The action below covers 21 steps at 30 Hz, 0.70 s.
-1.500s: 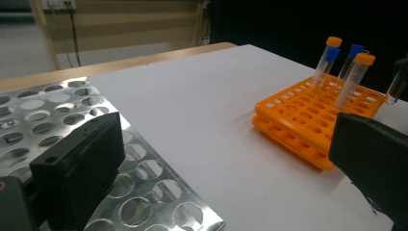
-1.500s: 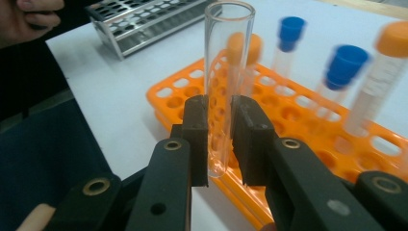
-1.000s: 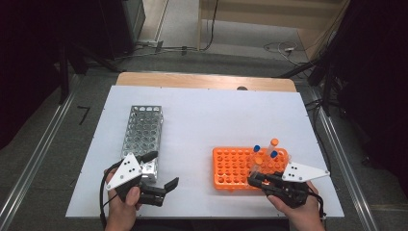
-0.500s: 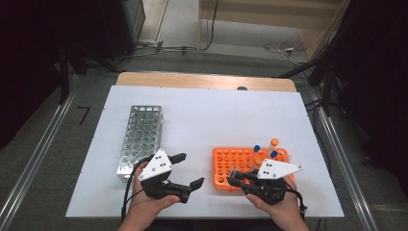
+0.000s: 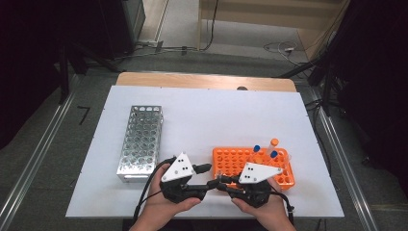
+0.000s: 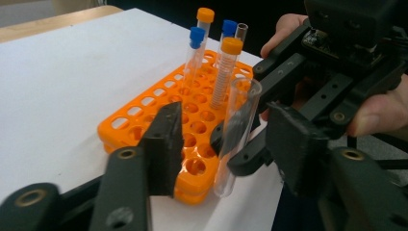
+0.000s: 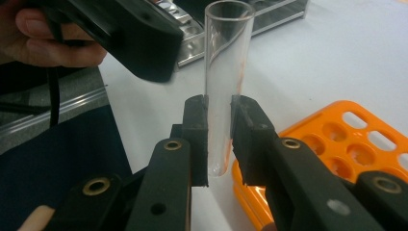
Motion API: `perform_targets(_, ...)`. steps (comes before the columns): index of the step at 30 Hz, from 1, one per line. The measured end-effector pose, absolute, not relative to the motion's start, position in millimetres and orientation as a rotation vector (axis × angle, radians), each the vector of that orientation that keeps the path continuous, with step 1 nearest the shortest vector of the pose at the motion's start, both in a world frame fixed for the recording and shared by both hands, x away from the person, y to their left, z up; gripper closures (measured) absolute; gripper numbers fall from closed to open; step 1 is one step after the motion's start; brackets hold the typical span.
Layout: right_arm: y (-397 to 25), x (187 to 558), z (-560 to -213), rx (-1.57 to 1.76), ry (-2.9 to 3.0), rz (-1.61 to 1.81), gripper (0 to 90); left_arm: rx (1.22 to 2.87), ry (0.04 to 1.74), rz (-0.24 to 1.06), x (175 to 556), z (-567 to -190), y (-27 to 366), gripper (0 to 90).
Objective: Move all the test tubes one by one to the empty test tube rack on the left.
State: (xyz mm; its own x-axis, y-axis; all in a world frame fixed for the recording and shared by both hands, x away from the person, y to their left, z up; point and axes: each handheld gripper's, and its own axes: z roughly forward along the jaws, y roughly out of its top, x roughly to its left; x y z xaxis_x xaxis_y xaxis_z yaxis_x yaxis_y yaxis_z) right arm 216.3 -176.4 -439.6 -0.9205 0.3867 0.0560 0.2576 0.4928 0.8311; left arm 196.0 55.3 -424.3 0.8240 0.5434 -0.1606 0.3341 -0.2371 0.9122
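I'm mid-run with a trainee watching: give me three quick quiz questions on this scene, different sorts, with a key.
1. True or false: the right tongs are shut on the uncapped clear tube.
2. The left tongs are: A open, B shut on a blue-capped tube, C shut on the metal rack.
3. Fill in: the capped tubes stand in the ___ rack.

Key: 1 true; 2 A; 3 orange.

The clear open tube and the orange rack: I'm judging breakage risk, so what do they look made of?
Clear open tube: glass or hard plastic, see-through and glossy; I can't tell which. Orange rack: moulded plastic, evenly coloured with a slight sheen.
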Motion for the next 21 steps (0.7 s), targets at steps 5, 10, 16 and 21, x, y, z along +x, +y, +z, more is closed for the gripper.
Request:
perform_targets(5,-172.1,215.5,-440.7,0.549,2.599,1.406,73.9,1.863,0.658,0.229,195.1,-424.4,50.2,62.1)
perform_targets(10,-170.8,215.3,-441.2,0.55,2.605,1.403,74.0,1.873,0.655,0.217,195.7,-425.9,48.1,68.2)
perform_targets(16,-168.5,214.5,-443.4,0.536,2.612,1.398,74.0,1.877,0.657,0.212,197.0,-426.8,46.7,74.5)
perform_targets(21,-169.0,214.8,-444.0,0.542,2.614,1.402,73.9,1.882,0.656,0.231,196.0,-426.6,46.6,75.6)
